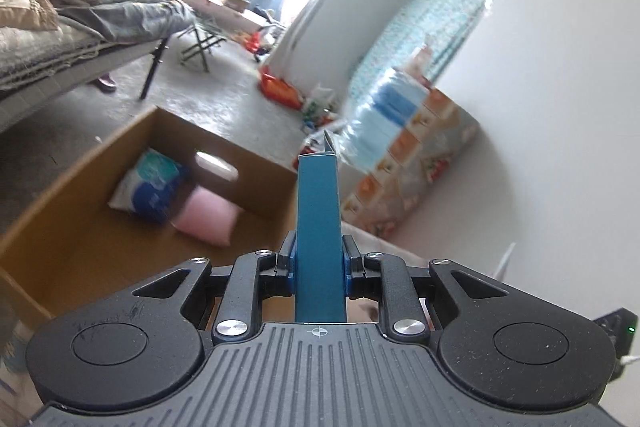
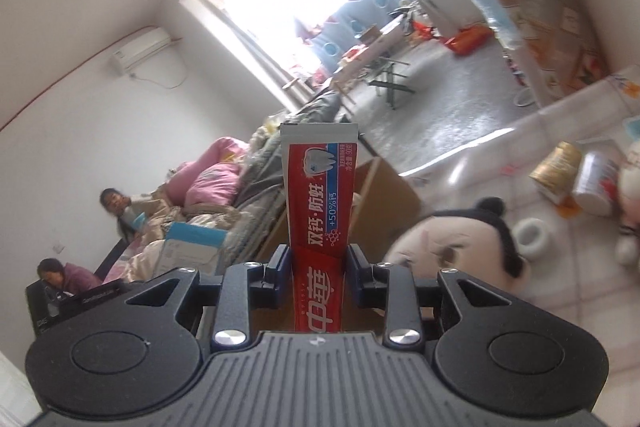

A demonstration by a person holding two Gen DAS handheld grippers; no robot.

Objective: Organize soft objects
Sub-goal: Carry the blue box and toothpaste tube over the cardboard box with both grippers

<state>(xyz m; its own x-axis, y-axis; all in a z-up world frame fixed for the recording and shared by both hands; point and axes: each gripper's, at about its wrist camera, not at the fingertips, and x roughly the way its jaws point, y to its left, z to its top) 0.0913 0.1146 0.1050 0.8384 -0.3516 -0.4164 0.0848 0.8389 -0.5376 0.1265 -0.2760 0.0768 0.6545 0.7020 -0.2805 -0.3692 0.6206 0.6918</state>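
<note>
Two packages are counted, one per gripper. A blue carton [image 1: 319, 227] is clamped in the left gripper [image 1: 319, 263], pointing to 12 o'clock, with a cardboard box [image 1: 80, 195] at 10 o'clock. A toothpaste tube [image 2: 318, 223] is pinched in the right gripper [image 2: 319, 263], upright toward 12, a plush toy [image 2: 460, 243] at 3 o'clock.

right gripper [image 2: 319, 259] clamps toothpaste tube [image 2: 320, 203], seemingly upright.

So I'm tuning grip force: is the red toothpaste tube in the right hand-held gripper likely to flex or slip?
The toothpaste tube probably flexes; it looks like soft laminate. Its glossy skin may slip. The right hand-held gripper clamps low, so its flat crimped end could sway.
</note>
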